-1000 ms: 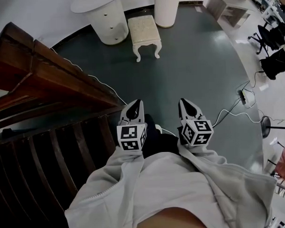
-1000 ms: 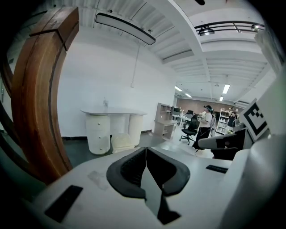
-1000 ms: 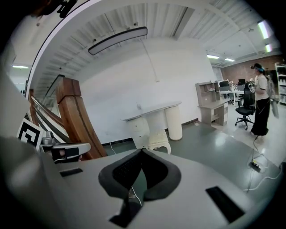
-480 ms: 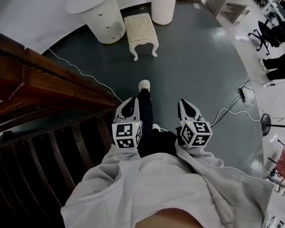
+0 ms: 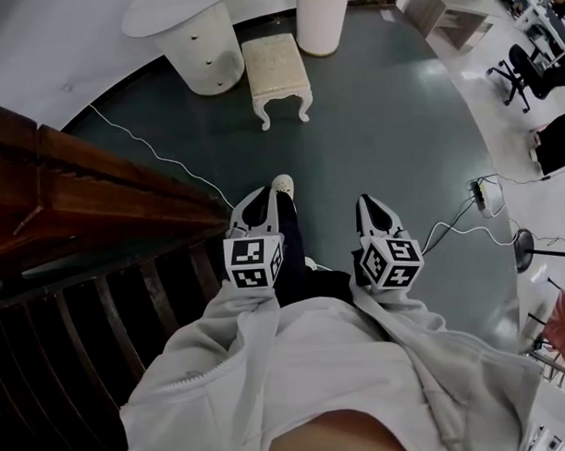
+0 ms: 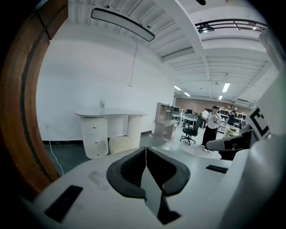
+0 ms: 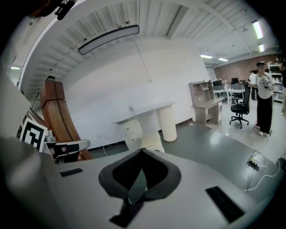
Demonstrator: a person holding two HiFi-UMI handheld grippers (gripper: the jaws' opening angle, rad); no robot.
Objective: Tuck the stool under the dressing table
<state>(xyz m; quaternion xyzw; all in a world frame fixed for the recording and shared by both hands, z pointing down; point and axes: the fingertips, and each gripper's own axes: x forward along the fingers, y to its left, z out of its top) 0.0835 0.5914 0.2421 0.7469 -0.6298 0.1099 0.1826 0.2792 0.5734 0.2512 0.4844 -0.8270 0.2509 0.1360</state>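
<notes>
A cream stool (image 5: 276, 74) with curved legs stands on the dark floor at the top of the head view, right next to the white dressing table (image 5: 193, 33) and outside it. Both gripper views show the pair far ahead: the stool (image 6: 119, 144) in front of the dressing table (image 6: 109, 127), and the stool (image 7: 151, 143) below the dressing table (image 7: 143, 120). My left gripper (image 5: 261, 199) and right gripper (image 5: 369, 208) are held side by side in front of my body, both shut and empty, well short of the stool.
A dark wooden railing (image 5: 96, 194) runs along the left. A white cable (image 5: 150, 152) lies on the floor by it. A power strip with cables (image 5: 480, 194) lies to the right. A white column (image 5: 320, 15) stands beside the table. My foot (image 5: 282, 187) steps forward between the grippers.
I have walked forward: the stool and dressing table have slid a little lower and left in the head view, and my foot now shows ahead. Both grippers stayed shut.
</notes>
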